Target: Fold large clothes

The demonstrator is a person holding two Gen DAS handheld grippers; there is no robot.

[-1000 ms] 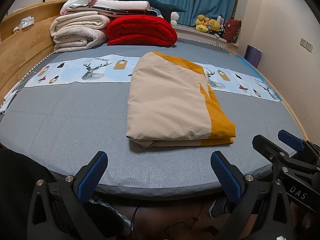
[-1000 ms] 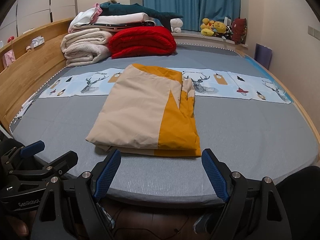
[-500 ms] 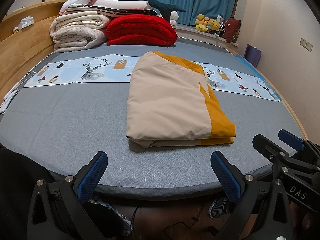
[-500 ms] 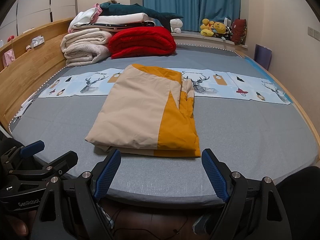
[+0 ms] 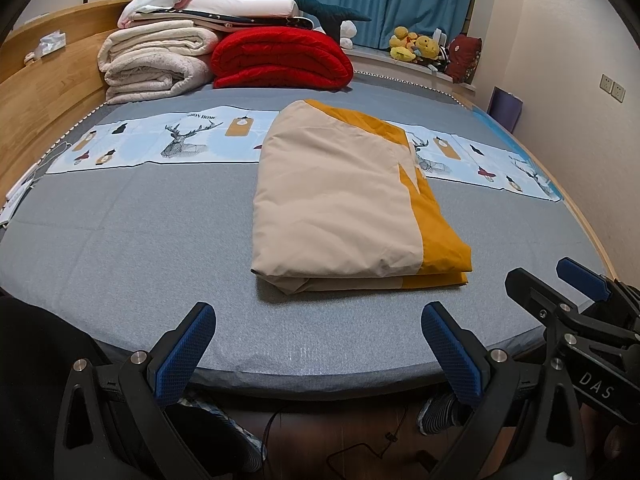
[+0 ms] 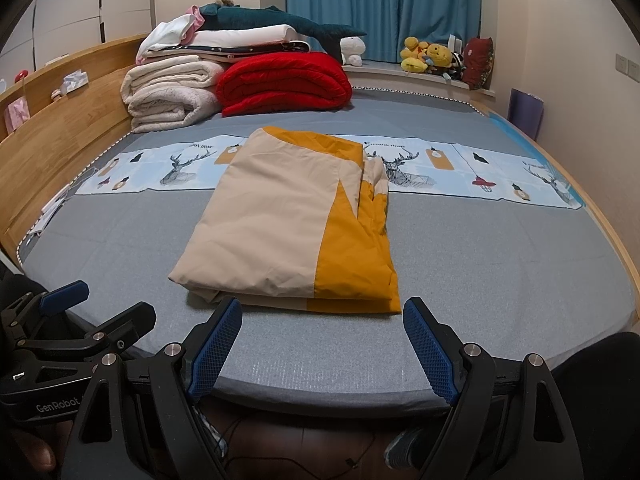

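- A big piece of clothing [image 5: 340,200] lay on the grey bed [image 5: 120,248], in the middle and close to the near edge. It was cream on top with an orange strip down its right side.
- It was already folded into a neat, thick block with several layers. The far end lay over a pale blue printed strip [image 5: 160,144] that ran across the bed.
- The left gripper [image 5: 320,348] hung just off the near edge of the bed. Its jaws stood wide apart and had nothing in them.
- The right gripper [image 6: 320,344] hung the same way, just beside the left one. Its jaws stood wide apart too, and they were empty. Its left blue pad [image 6: 212,344] looked close to the near corner of the cloth, but I could not tell if it touched.
- The cloth looked soft, thin and light. It seemed a bit smooth, so the layers might slide over each other.
- It would flop and sag if it was lifted by one spot only.
- I think the best places to grab were the two near corners, one for each gripper, pinching all the layers at once.
- The right side looked bunchy and loose, so a grab there might catch only some layers.
- Folded blankets [image 5: 160,60] and a red quilt [image 5: 280,58] sat far away at the back left, well apart from the clothing.
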